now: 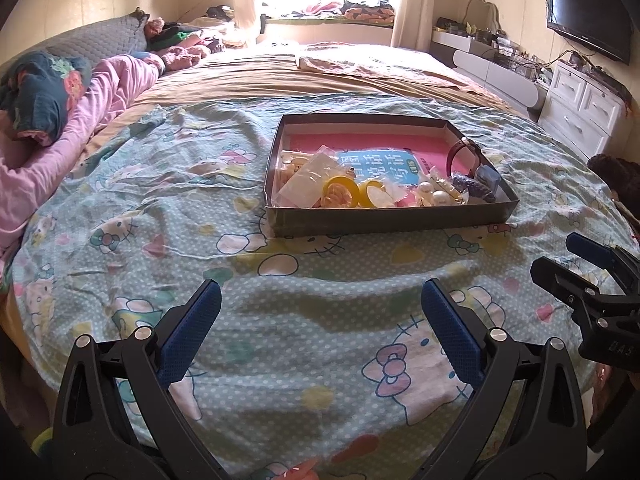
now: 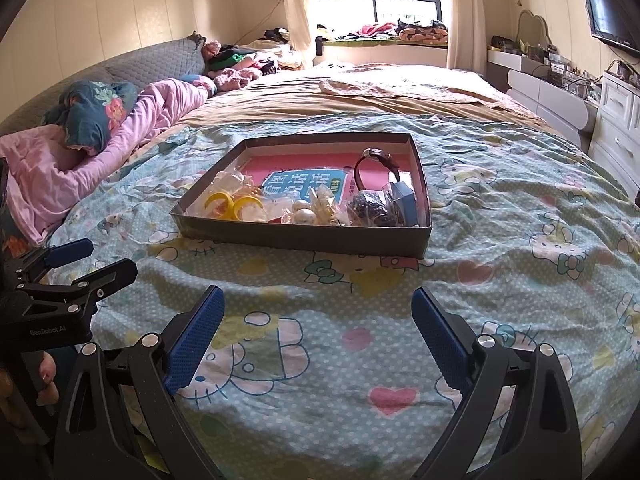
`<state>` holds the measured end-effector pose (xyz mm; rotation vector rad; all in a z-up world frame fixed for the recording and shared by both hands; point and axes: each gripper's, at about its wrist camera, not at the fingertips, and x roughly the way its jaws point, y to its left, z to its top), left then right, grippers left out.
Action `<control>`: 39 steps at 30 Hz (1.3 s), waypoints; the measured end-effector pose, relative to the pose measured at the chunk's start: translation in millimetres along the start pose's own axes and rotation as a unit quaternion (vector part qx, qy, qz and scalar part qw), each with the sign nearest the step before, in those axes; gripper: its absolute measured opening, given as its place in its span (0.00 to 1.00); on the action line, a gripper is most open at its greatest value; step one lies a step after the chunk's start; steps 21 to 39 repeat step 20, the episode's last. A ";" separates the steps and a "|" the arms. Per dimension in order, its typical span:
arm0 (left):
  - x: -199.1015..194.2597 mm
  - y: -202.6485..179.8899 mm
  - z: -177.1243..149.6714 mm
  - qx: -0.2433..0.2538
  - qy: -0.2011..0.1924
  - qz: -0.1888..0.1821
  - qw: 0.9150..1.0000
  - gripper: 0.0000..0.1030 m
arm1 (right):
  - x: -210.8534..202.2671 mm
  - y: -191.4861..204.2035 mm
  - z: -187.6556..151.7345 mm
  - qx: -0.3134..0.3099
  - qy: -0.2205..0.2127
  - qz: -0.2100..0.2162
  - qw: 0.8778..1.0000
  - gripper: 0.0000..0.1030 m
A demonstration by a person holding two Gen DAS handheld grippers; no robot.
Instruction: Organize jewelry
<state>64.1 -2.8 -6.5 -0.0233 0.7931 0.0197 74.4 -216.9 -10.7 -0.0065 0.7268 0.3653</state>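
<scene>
1. A shallow dark cardboard box (image 1: pixel 384 222) sits on the bed's cartoon-cat printed sheet (image 1: pixel 160 208), ahead of both grippers and well apart from them.
2. The box floor is lined by a pink book with a blue title panel (image 2: pixel 304 184), partly covered by the jewelry.
3. Along the near wall of the box lie two yellow bangles (image 2: pixel 234 205) side by side, resting on clear plastic bags (image 1: pixel 316 178).
4. To the right of the bangles sit large white pearl beads (image 2: pixel 303 213) among pale, crinkled wrappings; their exact kind is too small to tell.
5. In the near right corner is a dark bead cluster in a clear bag (image 2: pixel 370 205), with a small blue box (image 2: pixel 402 196) just beside it.
6. A wristwatch with a dark reddish strap (image 2: pixel 374 164) stands curled on edge near the right wall, behind the blue box.
7. The left hand-held gripper (image 1: pixel 320 320) hovers over the sheet with its blue-padded fingers wide apart, holding nothing.
8. The right hand-held gripper (image 2: pixel 318 328) is likewise spread wide and empty, above the sheet in front of the box.
</scene>
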 end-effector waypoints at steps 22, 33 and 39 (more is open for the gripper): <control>46.7 55.3 10.1 -0.082 0.053 0.055 0.994 0.91 | 20.4 -49.3 20.2 0.034 -0.009 -0.048 0.998 0.91; 46.7 55.3 10.1 -0.082 0.053 0.055 0.994 0.91 | 20.4 -49.3 20.2 0.034 -0.009 -0.048 0.998 0.91; 46.7 55.3 10.1 -0.082 0.053 0.055 0.994 0.91 | 20.4 -49.3 20.2 0.034 -0.009 -0.048 0.998 0.91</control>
